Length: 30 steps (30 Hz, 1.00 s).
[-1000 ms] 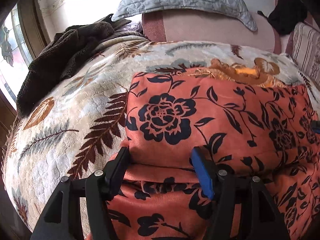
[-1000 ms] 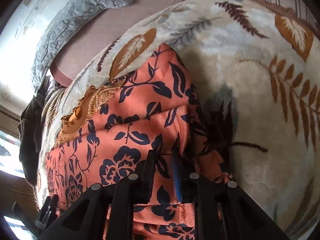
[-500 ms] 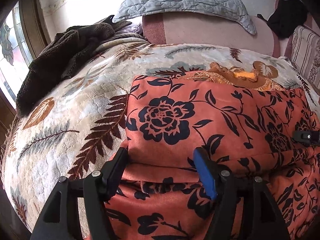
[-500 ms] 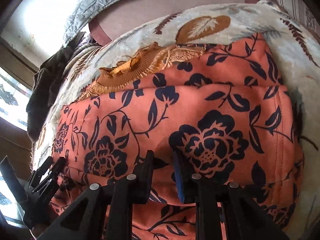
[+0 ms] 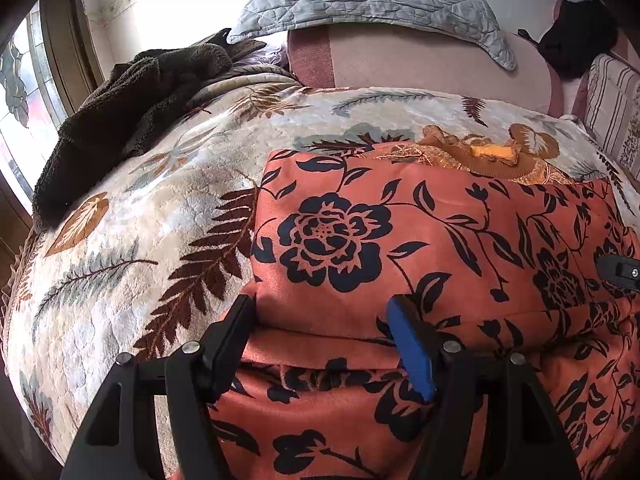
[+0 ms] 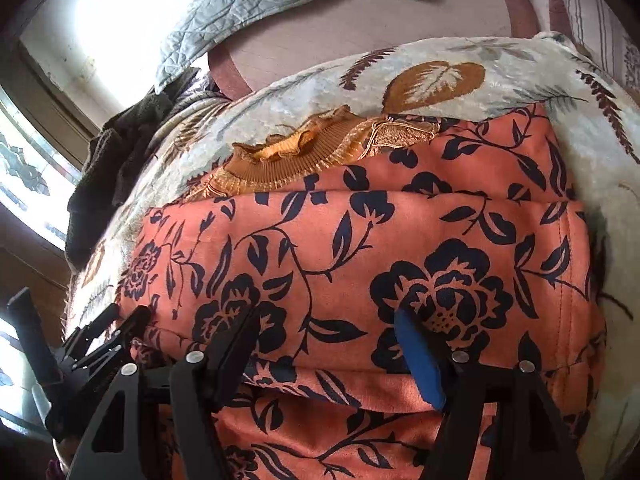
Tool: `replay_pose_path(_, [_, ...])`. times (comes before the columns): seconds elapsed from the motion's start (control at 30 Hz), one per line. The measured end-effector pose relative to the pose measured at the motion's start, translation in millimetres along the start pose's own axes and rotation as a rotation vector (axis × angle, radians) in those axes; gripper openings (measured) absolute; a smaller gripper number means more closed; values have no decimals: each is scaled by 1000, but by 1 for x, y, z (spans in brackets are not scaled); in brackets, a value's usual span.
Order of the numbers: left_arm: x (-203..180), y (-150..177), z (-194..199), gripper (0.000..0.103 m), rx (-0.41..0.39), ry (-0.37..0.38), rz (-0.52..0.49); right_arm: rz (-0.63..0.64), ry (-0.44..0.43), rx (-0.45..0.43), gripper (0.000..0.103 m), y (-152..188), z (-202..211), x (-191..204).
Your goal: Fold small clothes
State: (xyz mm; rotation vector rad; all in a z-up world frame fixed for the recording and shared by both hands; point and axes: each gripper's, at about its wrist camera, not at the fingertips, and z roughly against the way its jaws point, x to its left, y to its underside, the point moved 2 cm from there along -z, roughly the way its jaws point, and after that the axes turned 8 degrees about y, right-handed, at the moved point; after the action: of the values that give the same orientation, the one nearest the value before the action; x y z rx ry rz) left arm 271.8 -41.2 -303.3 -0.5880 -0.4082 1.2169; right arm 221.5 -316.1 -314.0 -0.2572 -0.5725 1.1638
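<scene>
Crosswise lies the folded orange garment (image 5: pixel 420 240), seemingly collar away, both grippers (image 5: pixel 324 320) (image 6: pixel 328 328) spread, empty

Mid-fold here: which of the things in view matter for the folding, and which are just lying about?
Job:
orange flowered garment
left tool, open
right tool, open

Lying about:
leaf-print blanket
dark brown fleece
grey quilted pillow
black cloth

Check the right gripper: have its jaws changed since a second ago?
Yes. The right gripper was nearly shut on the orange floral garment; now its jaws stand wide apart over the fold. It also swung to face the gold ruffled collar squarely.
</scene>
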Motion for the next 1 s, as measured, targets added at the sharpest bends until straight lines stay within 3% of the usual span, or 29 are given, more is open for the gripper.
replay_pose_path(0.33, [2, 2, 10, 70, -32, 6, 13, -130, -52, -185, 74, 2, 64, -45])
replay_pose_path(0.6, [37, 10, 49, 70, -149, -15, 1, -177, -53, -256, 74, 37, 111, -79])
replay_pose_path(0.8, [98, 47, 90, 70, -181, -94, 21, -176, 5, -192, 74, 98, 130, -111])
replay_pose_path(1.0, [139, 88, 117, 75, -143, -35, 135, -196, 22, -26, 74, 154, 128, -123])
